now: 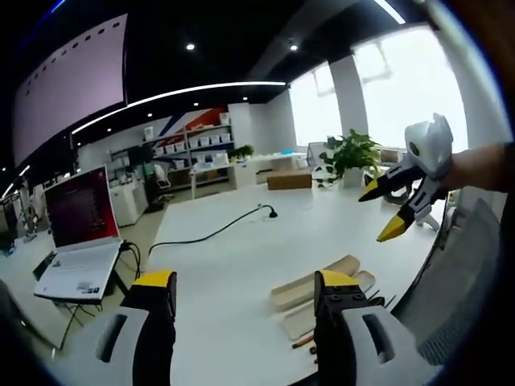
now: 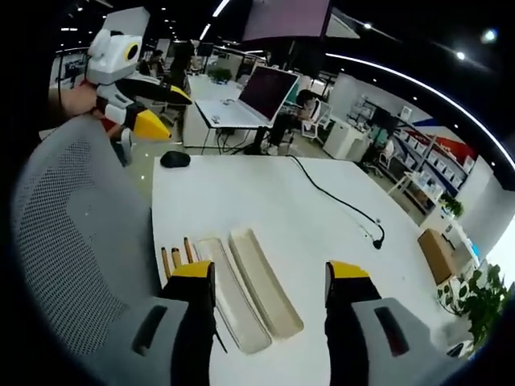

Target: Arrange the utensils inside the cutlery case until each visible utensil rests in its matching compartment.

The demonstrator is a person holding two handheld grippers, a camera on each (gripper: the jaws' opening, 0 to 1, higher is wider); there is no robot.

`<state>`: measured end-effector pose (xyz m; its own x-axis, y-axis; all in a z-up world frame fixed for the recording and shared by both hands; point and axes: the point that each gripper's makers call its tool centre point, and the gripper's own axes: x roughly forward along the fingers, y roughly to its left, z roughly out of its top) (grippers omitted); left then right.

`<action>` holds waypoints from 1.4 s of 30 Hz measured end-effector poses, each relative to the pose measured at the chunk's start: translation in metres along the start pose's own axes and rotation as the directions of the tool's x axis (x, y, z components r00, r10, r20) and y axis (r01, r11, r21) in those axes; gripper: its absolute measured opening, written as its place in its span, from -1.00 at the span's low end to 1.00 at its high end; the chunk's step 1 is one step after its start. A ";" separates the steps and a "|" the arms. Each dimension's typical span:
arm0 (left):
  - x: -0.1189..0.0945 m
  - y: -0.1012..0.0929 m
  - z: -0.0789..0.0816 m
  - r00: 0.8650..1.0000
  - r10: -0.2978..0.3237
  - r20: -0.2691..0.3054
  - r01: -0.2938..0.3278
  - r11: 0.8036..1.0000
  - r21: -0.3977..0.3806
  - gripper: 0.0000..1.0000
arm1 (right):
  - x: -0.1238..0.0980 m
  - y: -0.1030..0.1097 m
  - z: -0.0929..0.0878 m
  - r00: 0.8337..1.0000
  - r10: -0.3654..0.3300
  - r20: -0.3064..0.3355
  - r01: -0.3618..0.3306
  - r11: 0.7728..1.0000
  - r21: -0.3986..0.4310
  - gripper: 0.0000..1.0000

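1. Both grippers are hovering above the white table (image 2: 265,193), well clear of everything on it. The left gripper (image 1: 245,293) is showing its yellow-tipped jaws spread wide with nothing between them; the right gripper (image 2: 269,277) is likewise standing wide and empty.

2. The cutlery case (image 2: 245,277) is lying near the table edge closest to the mesh chair back (image 2: 80,241). In the right gripper view it is reading as two long, shallow, cream-coloured troughs lying side by side, both looking empty.

3. The utensils (image 2: 177,256) are lying just beside the case, between it and that table edge: three slim sticks with brown ends, side by side. What kind they are is too small to tell.

4. They are probably going to handle as light, stiff and thin, so likely to roll or slide on the smooth tabletop. Pinching one across its middle with the jaws narrowed should be keeping it level; taking it near one end may be letting it tip.

5. The case looks like light moulded material and may be shifting when nudged, so steadying it with the other gripper seems wise.

6. A black cable (image 2: 338,201) is trailing across the far part of the table, and a mouse (image 2: 175,158) is sitting at a far corner, both well apart from the case.
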<state>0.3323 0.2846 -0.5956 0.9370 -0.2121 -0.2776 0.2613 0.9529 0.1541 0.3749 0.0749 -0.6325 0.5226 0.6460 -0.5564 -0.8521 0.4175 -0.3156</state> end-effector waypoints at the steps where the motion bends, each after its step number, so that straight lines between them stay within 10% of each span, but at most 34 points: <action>1: 0.000 0.001 0.000 1.000 0.006 -0.001 -0.006 1.000 -0.006 0.42 | 0.001 0.001 0.001 1.000 0.009 0.002 -0.009 1.000 -0.002 0.02; 11: -0.001 0.000 -0.003 1.000 -0.002 -0.019 0.001 1.000 -0.025 0.28 | 0.018 0.023 -0.017 0.988 0.094 -0.120 -0.108 0.987 -0.119 -0.21; 42: -0.003 0.000 -0.003 0.999 0.005 -0.031 -0.006 1.000 -0.019 0.26 | 0.055 0.076 -0.054 0.917 0.292 -0.270 -0.327 0.940 -0.093 -0.50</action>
<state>0.3292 0.2858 -0.5980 0.9306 -0.2004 -0.3065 0.2517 0.9580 0.1378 0.3379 0.1074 -0.7288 0.2230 0.5418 -0.8104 -0.9748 0.1219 -0.1867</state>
